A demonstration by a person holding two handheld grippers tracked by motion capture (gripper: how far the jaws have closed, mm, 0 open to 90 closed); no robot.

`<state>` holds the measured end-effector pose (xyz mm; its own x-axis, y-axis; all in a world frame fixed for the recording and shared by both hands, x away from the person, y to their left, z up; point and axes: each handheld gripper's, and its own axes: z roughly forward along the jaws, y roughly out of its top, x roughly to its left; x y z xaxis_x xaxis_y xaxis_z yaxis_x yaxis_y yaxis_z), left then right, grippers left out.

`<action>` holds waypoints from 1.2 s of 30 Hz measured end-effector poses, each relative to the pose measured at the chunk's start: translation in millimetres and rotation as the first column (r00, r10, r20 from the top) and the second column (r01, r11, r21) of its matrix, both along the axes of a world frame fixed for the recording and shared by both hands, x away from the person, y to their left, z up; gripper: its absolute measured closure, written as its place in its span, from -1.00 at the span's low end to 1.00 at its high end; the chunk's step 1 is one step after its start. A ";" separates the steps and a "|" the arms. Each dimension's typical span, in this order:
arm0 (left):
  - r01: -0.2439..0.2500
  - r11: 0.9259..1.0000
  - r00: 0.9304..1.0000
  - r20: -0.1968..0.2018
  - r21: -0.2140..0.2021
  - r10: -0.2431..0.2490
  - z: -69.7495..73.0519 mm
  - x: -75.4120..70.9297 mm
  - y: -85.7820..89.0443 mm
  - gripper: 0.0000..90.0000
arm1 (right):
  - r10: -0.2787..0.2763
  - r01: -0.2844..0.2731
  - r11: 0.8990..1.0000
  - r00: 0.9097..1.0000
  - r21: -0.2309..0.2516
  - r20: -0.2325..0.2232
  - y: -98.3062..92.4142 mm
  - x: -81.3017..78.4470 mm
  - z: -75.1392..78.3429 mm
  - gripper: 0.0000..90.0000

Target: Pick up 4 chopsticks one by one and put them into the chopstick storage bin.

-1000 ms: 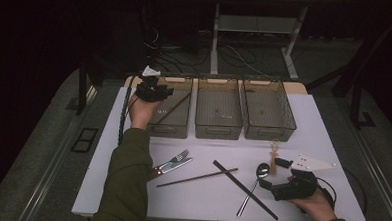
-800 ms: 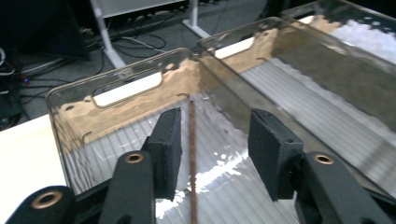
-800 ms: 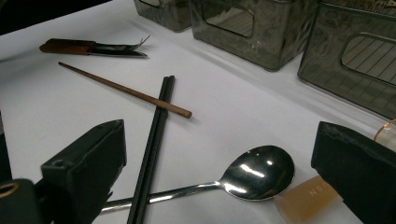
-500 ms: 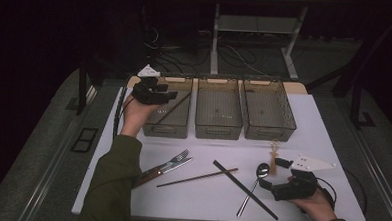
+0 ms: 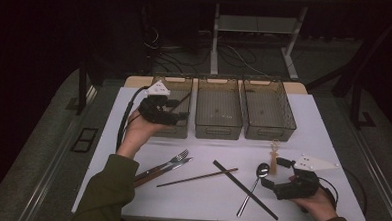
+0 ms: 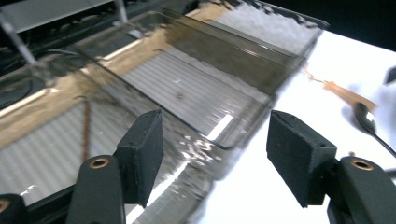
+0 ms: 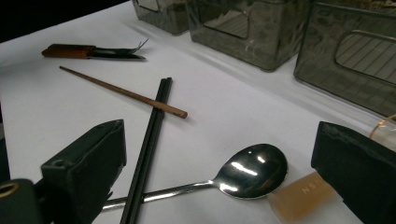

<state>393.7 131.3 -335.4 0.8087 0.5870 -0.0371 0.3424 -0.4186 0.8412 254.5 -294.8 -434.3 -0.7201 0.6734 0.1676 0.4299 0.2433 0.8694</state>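
Cutlery is being sorted from the white table (image 5: pixel 328 121) into three clear bins. The left gripper (image 5: pixel 180 110) is held over the left bin (image 5: pixel 175 131), jaws wide apart with nothing between the pads; in the left gripper view a brown chopstick (image 6: pixel 86 133) is seen lying on that bin's ribbed floor, which suggests it has been dropped there. The jaws have just been opening, and no item is caught between them. The middle bin (image 5: pixel 218 129) and right bin (image 5: pixel 268 131) appear unfilled.

The right gripper (image 5: pixel 270 180) is rested low on the table beside the spoon (image 5: pixel 253 185), its jaws spread on either side of the spoon's bowl without pressing on it, probably so the spoon can be taken next. The spoon's handle is crossed by a black chopstick pair (image 5: pixel 244 189), and a second brown chopstick (image 5: pixel 197 178) is laid with its tip against the black pair. A fork and knife (image 5: pixel 164 166) are left side by side nearer the left arm, and a small tan piece (image 5: pixel 273 155) lies just beyond the spoon.

Compared with a second ago, the left gripper is now seen nearer the front edge of its bin and slightly higher, while the right gripper and the loose cutlery are unchanged.
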 end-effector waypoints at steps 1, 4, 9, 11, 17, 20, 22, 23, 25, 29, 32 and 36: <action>0.013 1.000 1.000 -0.004 0.001 -0.013 -1.6 -3.3 -2.0 -0.22 | 0.006 -0.006 1.000 1.000 -0.006 -0.002 1.2 0.6 -0.6 -0.92; 0.039 0.999 0.999 -0.003 0.002 -0.039 -6.9 -13.4 -7.3 -0.25 | 0.015 -0.015 1.000 1.000 -0.022 -0.009 3.2 1.7 -2.0 -0.92; 0.081 0.997 0.997 -0.001 -0.002 -0.081 -14.6 -28.3 -12.3 -0.32 | 0.013 -0.013 1.000 1.000 -0.022 -0.020 3.4 2.7 -1.7 -0.92; 0.090 0.996 0.996 0.002 -0.007 -0.090 -17.8 -33.7 -13.9 -0.37 | 0.012 -0.013 1.000 1.000 -0.027 -0.015 3.5 3.6 -1.9 -0.92; 0.118 0.992 0.993 0.008 -0.043 -0.118 -31.4 -48.3 -15.7 -0.44 | 0.010 -0.010 0.999 1.000 -0.031 -0.017 4.3 3.4 -1.4 -0.92; 0.131 0.991 0.991 0.015 -0.037 -0.131 -39.1 -55.4 -16.9 -0.45 | 0.008 -0.008 1.000 1.000 -0.030 -0.019 4.2 3.2 -1.3 -0.92; 0.140 0.990 0.990 0.020 -0.028 -0.139 -43.4 -60.0 -17.9 -0.45 | 0.002 -0.003 0.999 1.000 -0.033 -0.024 4.1 2.8 -1.4 -0.92; 0.144 0.989 0.990 0.021 -0.028 -0.143 -45.4 -62.2 -17.9 -0.45 | 0.001 -0.002 0.999 1.000 -0.034 -0.025 4.0 2.5 -1.3 -0.92; 0.145 0.989 0.989 0.018 -0.033 -0.145 -49.5 -66.2 -17.9 -0.45 | 0.002 -0.003 0.999 1.000 -0.036 -0.025 3.8 1.9 -1.1 -0.92; 0.145 0.989 0.989 0.007 -0.042 -0.145 -57.6 -73.4 -16.6 -0.46 | -0.002 0.001 0.999 1.000 -0.037 -0.019 3.7 1.3 -0.9 -0.92; 0.153 0.987 0.988 0.000 -0.047 -0.153 -63.2 -79.2 -16.4 -0.47 | -0.003 0.002 0.999 1.000 -0.038 -0.019 3.6 0.9 -0.6 -0.92; 0.166 0.985 0.986 -0.009 -0.047 -0.166 -71.4 -86.7 -19.0 -0.47 | -0.004 0.003 0.999 1.000 -0.035 -0.017 3.8 0.6 -0.2 -0.92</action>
<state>307.0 112.3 -406.7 0.8942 0.4419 -0.0716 0.2821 -0.4319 0.8567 255.1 -291.0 -434.5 -0.7151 0.6814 0.1557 0.4452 0.2722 0.8531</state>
